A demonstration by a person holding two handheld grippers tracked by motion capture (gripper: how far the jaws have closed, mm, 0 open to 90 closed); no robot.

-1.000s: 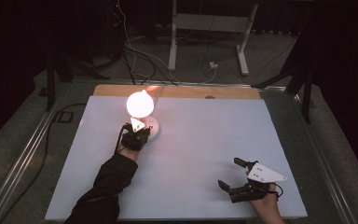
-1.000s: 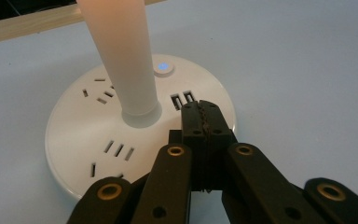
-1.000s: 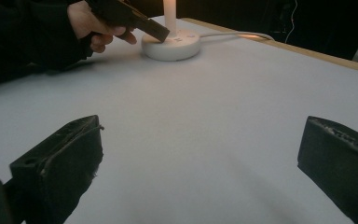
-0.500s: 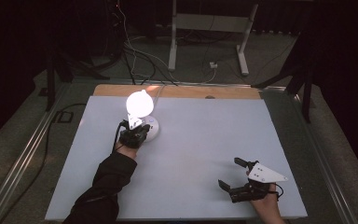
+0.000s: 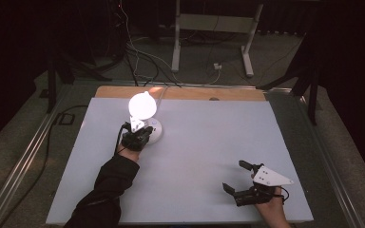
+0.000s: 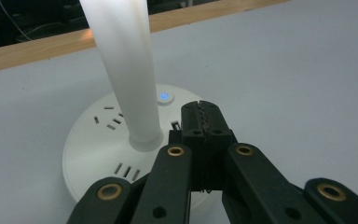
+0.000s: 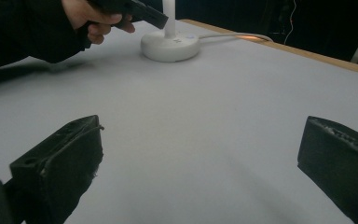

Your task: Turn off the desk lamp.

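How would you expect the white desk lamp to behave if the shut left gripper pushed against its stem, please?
The lamp would probably lean rather than slide: its glowing head sits high on a slim stem. The wide round base should resist tipping. Its cord may tug back. The left gripper is shut beside the stem.

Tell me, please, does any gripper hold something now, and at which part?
Nothing is held. The left gripper is shut with nothing between its jaws, above the lamp base. The right gripper is open over the bare table.
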